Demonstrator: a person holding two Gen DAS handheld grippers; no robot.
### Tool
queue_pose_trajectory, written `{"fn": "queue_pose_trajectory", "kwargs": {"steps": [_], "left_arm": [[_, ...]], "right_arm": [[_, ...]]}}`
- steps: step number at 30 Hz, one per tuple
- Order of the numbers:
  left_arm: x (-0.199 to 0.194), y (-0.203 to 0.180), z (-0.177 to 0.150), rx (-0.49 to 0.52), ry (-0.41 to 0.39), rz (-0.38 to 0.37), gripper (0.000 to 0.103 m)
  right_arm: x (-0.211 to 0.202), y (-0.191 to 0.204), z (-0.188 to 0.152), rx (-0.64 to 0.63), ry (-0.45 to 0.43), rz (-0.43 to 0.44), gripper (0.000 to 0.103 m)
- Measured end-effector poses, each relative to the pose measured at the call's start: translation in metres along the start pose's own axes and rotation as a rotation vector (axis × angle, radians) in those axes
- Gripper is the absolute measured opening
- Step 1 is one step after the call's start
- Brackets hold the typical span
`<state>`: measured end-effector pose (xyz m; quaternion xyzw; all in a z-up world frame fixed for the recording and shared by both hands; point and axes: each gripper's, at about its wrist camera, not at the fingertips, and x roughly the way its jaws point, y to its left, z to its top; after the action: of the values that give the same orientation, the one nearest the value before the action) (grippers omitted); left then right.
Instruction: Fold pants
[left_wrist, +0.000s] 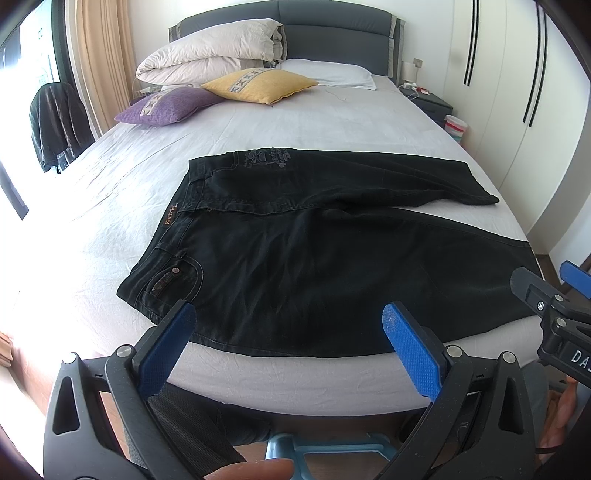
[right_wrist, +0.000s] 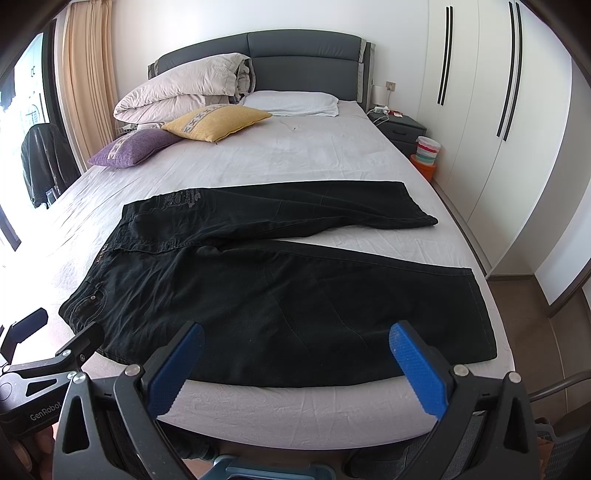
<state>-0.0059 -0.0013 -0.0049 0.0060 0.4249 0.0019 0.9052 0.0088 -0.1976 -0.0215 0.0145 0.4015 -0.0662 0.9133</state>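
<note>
— So where do we have the pants (left_wrist: 317, 266)?

— Spread flat on the bed (left_wrist: 288, 125), at its near end, waistband to the left and both legs running right. The far leg angles away from the near one, with a wedge of sheet showing between them.

— And our claws?

— Our left claw (left_wrist: 288, 332) hangs over the near edge of the bed with its blue pads wide apart, holding nothing. Our right claw (right_wrist: 295, 347) hangs beside it, also spread wide and empty, above the near leg.

— What lies at the far end?

— A folded duvet (right_wrist: 184, 85), a white pillow (right_wrist: 295, 103), a yellow cushion (right_wrist: 216, 122) and a purple cushion (right_wrist: 135, 147) on the left.
</note>
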Motion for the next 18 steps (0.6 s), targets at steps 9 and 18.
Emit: {"fn": "queue_pose_trajectory", "kwargs": {"steps": [9,18], "left_arm": [[0.0,-0.001,-0.001,0.0,0.002,0.0,0.103],[0.005,-0.002,-0.002,0.001,0.01,-0.011,0.103]], "right_arm": [[0.0,-0.002,0.0,0.001,0.001,0.001,0.103],[0.003,0.01,-0.004,-0.003,0.004,0.006,0.103]]}}
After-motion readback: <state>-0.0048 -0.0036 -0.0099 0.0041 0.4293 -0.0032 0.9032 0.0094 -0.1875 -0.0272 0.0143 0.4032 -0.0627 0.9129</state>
